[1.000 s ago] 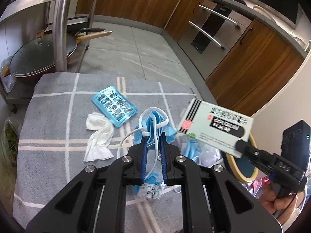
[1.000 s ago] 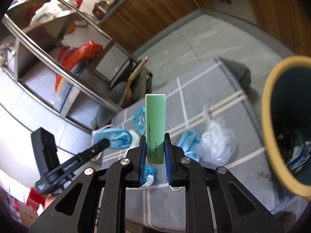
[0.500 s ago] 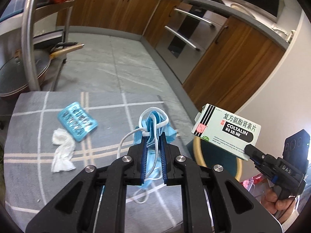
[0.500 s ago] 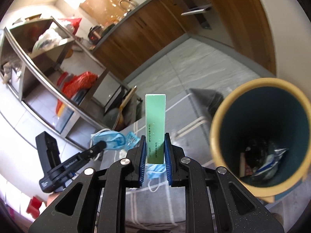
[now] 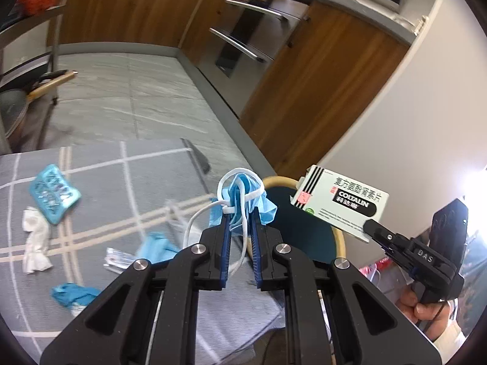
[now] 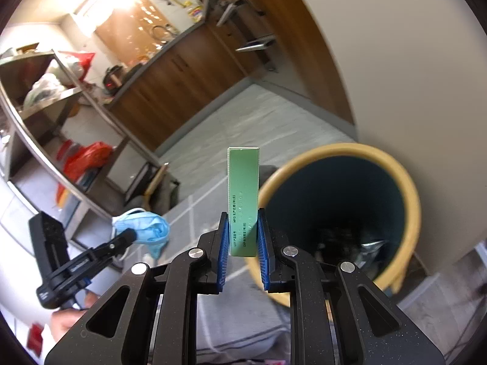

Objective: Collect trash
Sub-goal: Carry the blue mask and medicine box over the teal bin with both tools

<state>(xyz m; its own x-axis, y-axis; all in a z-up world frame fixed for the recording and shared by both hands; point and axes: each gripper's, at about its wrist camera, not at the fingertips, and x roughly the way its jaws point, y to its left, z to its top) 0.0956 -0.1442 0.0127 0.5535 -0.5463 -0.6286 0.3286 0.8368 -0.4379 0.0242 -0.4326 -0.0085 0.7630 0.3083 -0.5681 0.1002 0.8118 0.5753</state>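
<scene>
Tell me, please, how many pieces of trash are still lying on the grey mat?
5 visible: a blue blister pack at the left, a white tissue below it, a clear wrapper, a blue scrap beside that, and another blue scrap nearest. More may hide behind the hand-held gripper.

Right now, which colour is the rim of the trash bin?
Yellowish tan rim, dark teal inside; right wrist view shows it best.

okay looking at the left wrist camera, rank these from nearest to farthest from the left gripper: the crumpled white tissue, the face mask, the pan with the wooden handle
1. Face mask: clamped in the left gripper's jaws.
2. Crumpled white tissue: far left on the grey checked mat.
3. Pan with the wooden handle: beyond the mat's far edge, upper left.
</scene>
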